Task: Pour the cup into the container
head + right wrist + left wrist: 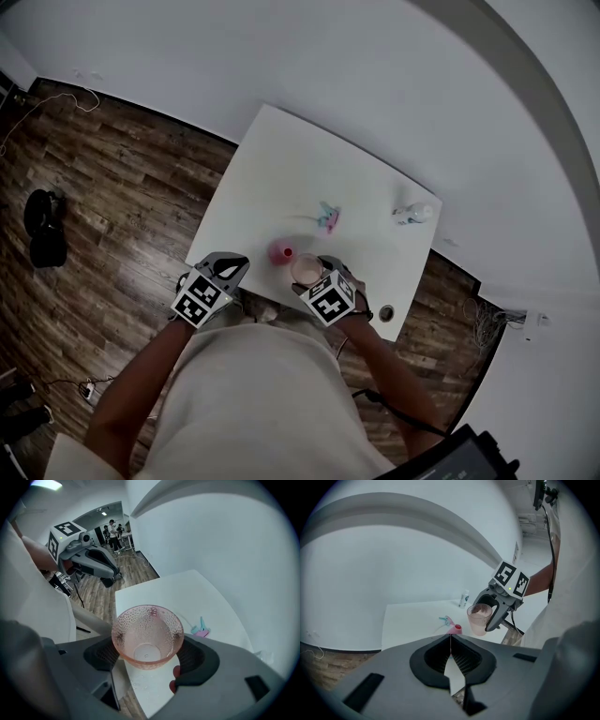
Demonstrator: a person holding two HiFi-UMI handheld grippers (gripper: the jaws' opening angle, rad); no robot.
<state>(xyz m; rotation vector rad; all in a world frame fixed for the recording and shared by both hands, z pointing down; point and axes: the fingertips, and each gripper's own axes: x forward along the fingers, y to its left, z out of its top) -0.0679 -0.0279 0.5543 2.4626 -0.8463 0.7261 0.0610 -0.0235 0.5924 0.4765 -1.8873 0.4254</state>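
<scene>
- Right tongs [312,275] clamped round pink dimpled cup [147,634]; cup upright, held over near edge of worktop [281,159].
- Small pink container [280,252] stands on worktop just beside cup, to its left and slightly farther out, between the two tongs.
- Pour therefore calls for tip leftward, cup lip toward container's narrow red mouth.
- Left tongs [450,644] closed on nothing, hanging off near-left edge; right tongs nearer container.
- Cup contents hard to read: possibly almost empty.
</scene>
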